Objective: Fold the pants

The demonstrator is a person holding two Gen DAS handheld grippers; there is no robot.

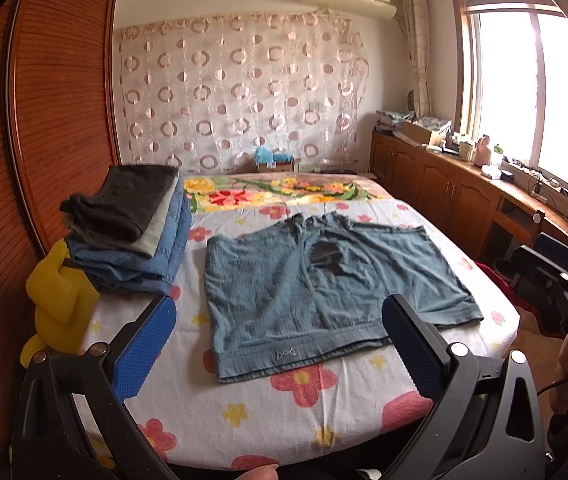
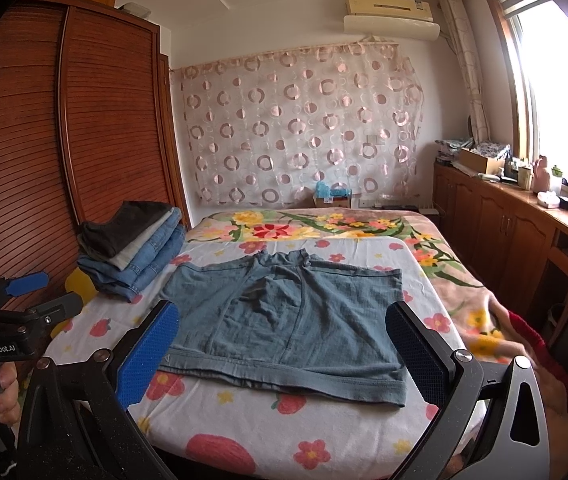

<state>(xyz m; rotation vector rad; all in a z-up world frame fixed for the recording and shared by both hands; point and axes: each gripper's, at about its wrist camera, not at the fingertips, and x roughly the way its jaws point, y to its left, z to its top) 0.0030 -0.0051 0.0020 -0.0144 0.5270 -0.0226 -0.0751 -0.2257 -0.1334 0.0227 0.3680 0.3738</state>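
The grey-blue knitted cotton shorts (image 1: pixel 324 288) lie spread flat on the flower-printed bed sheet (image 1: pixel 244 412), waistband nearest, unfolded: folding looks not yet begun. Left tongs (image 1: pixel 280 344) and right tongs (image 2: pixel 284 348) both hang spread wide and empty, just short of the waistband. Next, I judge, each should pinch a waistband corner (or one side's edge) and carry it across. Left of the shorts sits a stack of folded denim and dark garments (image 1: pixel 132 232), just beside a yellow plush toy (image 1: pixel 58 296); neither blocks the fold.
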